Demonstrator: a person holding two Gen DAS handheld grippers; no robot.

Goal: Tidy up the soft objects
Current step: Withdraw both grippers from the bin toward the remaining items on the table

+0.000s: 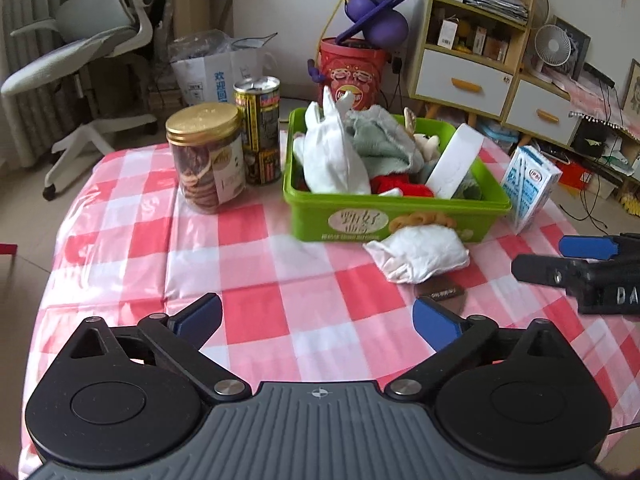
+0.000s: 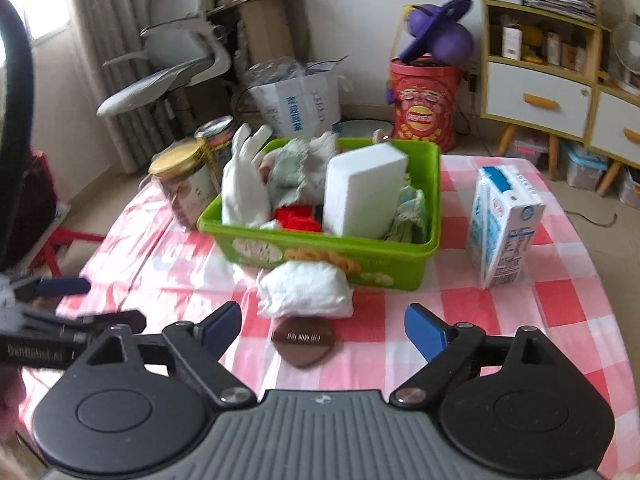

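Observation:
A green plastic bin sits on the checkered table and holds a white glove, a grey-green cloth, a red item and a white sponge block. A white soft pouch lies on the table against the bin's front. A brown teardrop pad lies just in front of it. My left gripper is open and empty. My right gripper is open and empty, just short of the pad; it also shows in the left wrist view.
A gold-lidded cookie jar and a tall can stand left of the bin. A milk carton stands to its right. A red bucket, a chair and shelves are beyond the table.

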